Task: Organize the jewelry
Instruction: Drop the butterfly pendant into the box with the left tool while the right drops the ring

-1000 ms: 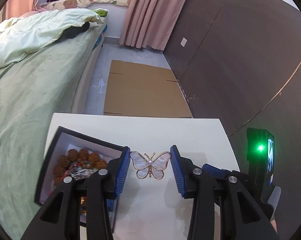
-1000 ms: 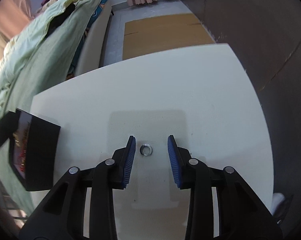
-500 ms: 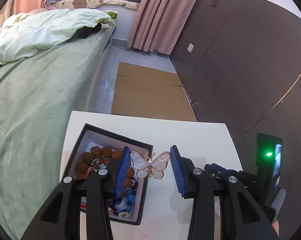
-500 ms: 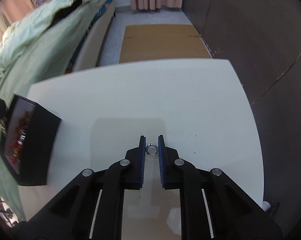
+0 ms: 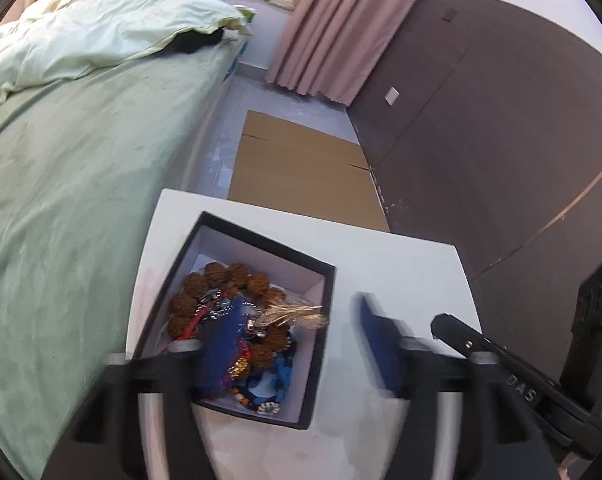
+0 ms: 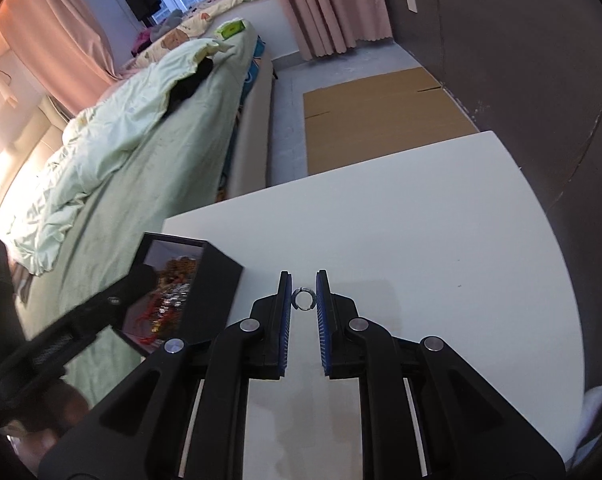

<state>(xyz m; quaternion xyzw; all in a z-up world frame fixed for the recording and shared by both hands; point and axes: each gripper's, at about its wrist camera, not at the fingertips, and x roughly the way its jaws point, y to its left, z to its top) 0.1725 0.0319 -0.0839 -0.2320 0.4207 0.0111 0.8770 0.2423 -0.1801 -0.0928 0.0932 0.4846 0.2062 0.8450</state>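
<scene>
In the left wrist view a black jewelry box with a white lining stands on the white table, holding brown bead strands and several colourful pieces. The butterfly brooch is blurred, tilted over the box's right side. My left gripper is open wide and blurred, its left finger over the box and its right finger over the table. In the right wrist view my right gripper is shut on a small silver ring, held above the table. The box is to its left.
A bed with green sheets runs along the table's left side. Flat cardboard lies on the floor beyond the table. A dark wall is at the right. The left gripper's body reaches over the box in the right wrist view.
The left gripper moved left over the box, opened wider, and the butterfly brooch left its jaws toward the box. The right gripper closed on the ring and lifted it.
</scene>
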